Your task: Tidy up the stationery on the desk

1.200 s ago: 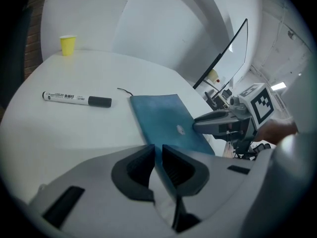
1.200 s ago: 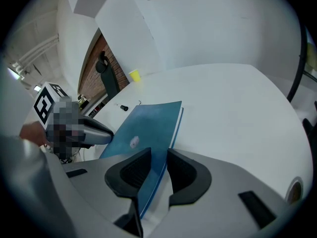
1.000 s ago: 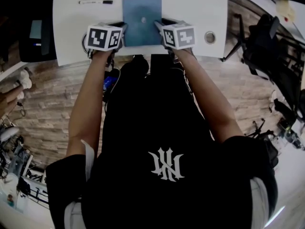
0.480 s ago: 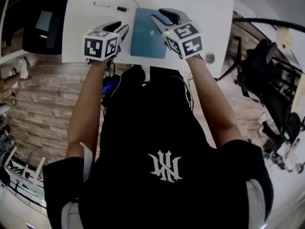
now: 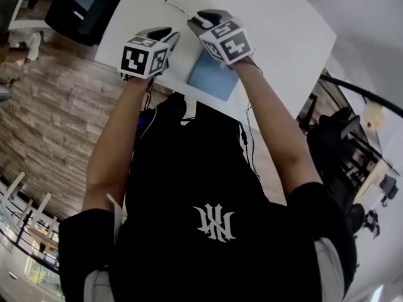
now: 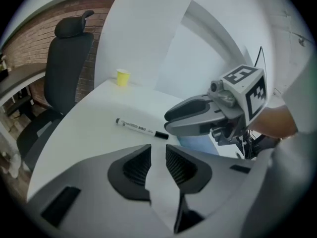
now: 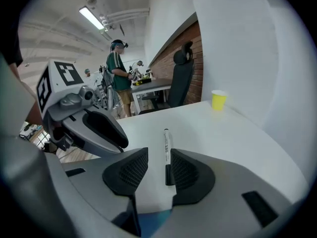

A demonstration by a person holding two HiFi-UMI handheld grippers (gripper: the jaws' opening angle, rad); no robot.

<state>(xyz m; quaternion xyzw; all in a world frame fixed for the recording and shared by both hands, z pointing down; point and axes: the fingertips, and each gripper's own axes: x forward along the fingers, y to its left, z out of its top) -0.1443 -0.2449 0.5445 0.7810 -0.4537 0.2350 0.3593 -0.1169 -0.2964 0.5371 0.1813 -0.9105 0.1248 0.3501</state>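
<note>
On the left, we hold the left gripper (image 5: 167, 35) above the near edge of the white desk (image 5: 277, 24). Its jaws stand apart, though they have just been closing a little, and between them we see only bare desktop. Just past its tips the white marker (image 6: 141, 128) with a black cap lies flat on the desk. Moving right, our right gripper (image 5: 203, 19) hangs over the marker's capped end. Its jaws are spread and have just been opening. The marker shows in the gap between them, close beside one pad, lying on the desk and not pinched. Below this gripper the blue notebook (image 5: 213, 77) lies flat near the desk's edge. A yellow cup (image 7: 218, 99) stands at the far side of the desk by the wall.
</note>
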